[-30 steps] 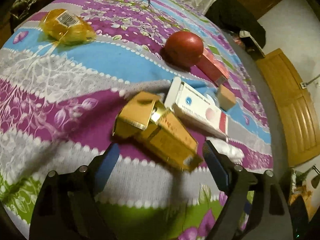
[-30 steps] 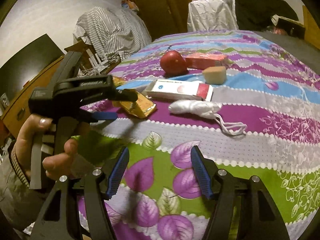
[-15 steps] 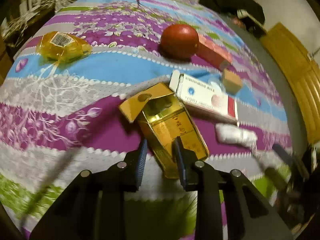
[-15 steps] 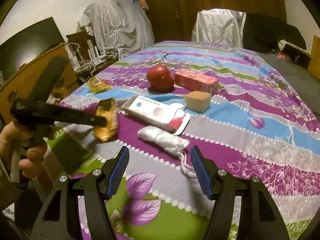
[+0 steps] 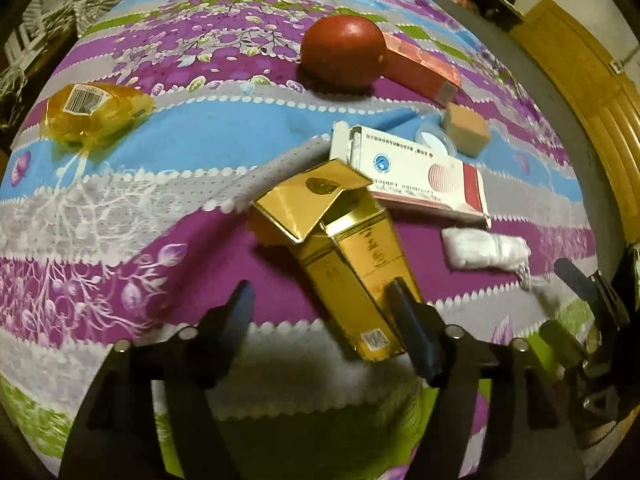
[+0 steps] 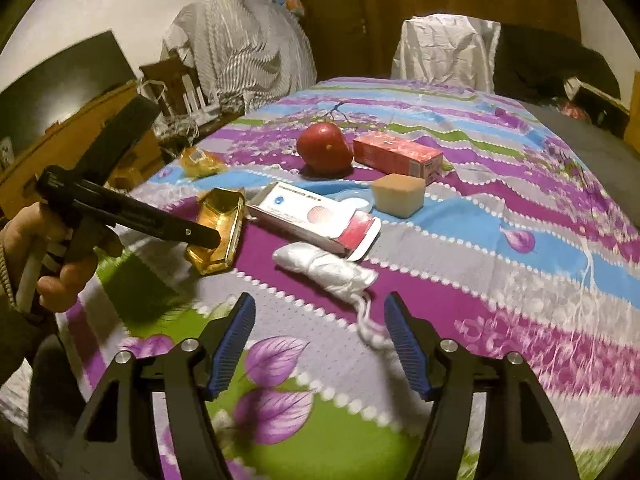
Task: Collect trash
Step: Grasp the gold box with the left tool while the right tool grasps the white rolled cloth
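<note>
Both grippers hover over the bedspread (image 6: 500, 248) with fingers apart. The left gripper (image 5: 320, 312) straddles the gold carton (image 5: 348, 248) near the bed's left edge, gripping nothing; the right gripper (image 6: 320, 332) is empty.

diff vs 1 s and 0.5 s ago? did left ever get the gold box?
The left gripper had narrowed at the gold box 0.5 s ago; now it is open again, the box near its right finger, not clamped. The right gripper swung toward the white bundle, open throughout. The apple and white carton stayed put.
</note>
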`<state>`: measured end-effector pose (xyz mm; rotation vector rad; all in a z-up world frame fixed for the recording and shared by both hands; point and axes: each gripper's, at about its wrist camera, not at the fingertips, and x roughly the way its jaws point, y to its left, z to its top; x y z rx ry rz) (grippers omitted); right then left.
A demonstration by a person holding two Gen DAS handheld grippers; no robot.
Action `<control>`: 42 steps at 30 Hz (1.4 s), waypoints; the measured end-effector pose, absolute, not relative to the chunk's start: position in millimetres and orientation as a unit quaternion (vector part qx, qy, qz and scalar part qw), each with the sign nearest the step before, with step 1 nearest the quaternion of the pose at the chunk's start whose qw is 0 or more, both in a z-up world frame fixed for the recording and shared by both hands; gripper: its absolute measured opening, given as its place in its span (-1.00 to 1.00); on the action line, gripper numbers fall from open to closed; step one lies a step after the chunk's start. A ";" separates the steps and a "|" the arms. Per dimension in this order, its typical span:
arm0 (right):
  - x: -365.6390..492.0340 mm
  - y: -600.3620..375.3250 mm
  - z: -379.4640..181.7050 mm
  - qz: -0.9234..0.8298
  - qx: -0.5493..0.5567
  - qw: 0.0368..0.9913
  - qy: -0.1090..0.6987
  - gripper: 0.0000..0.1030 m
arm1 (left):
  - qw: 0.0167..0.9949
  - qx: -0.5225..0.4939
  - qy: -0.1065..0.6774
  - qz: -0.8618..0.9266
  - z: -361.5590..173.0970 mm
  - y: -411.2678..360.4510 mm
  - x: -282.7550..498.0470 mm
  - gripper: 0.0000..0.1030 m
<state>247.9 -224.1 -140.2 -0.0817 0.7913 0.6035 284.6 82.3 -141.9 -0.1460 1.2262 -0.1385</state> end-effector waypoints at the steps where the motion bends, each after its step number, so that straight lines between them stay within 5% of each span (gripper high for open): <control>1: 254.8 -222.5 -142.5 0.291 -0.046 0.875 0.384 0.38 | 0.815 -0.071 0.571 -0.066 -142.3 78.4 283.6 0.34; 8: 295.5 -194.4 -162.0 0.309 -0.087 0.852 0.413 0.38 | 0.832 -0.070 0.549 -0.052 -144.7 62.4 270.4 0.31; 12: 291.3 -175.0 -167.9 0.295 -0.131 0.848 0.420 -0.22 | 0.831 -0.054 0.551 -0.063 -141.3 61.0 263.7 -0.19; 14: 281.6 -173.6 -164.2 0.298 -0.121 0.847 0.423 -0.36 | 0.828 -0.038 0.555 -0.073 -136.6 64.8 261.5 -0.41; 17: 263.4 -181.1 -158.2 0.322 -0.057 0.835 0.444 -0.41 | 0.813 -0.003 0.573 -0.101 -135.4 72.7 257.6 -0.43; 20: 238.3 -181.0 -159.0 0.353 -0.023 0.813 0.463 -0.38 | 0.806 0.047 0.579 -0.111 -132.9 81.0 251.1 -0.36; 21: 231.4 -180.7 -160.6 0.359 -0.014 0.807 0.469 -0.20 | 0.808 0.049 0.578 -0.099 -130.5 89.8 250.6 -0.27; 23: 221.6 -182.5 -157.7 0.359 -0.011 0.810 0.464 0.13 | 0.817 0.029 0.569 -0.084 -123.3 105.3 249.0 0.18; 33: 236.2 -149.1 -144.8 0.351 -0.096 0.822 0.438 0.26 | 0.844 0.005 0.533 -0.066 -105.5 101.8 239.6 0.27; 39: 236.3 -138.6 -157.9 0.325 -0.132 0.825 0.444 -0.48 | 0.849 0.064 0.521 -0.054 -115.6 69.3 245.6 0.27; 42: 235.4 -159.4 -157.5 0.299 -0.130 0.833 0.446 -0.48 | 0.849 0.082 0.520 -0.043 -125.2 57.3 253.1 0.27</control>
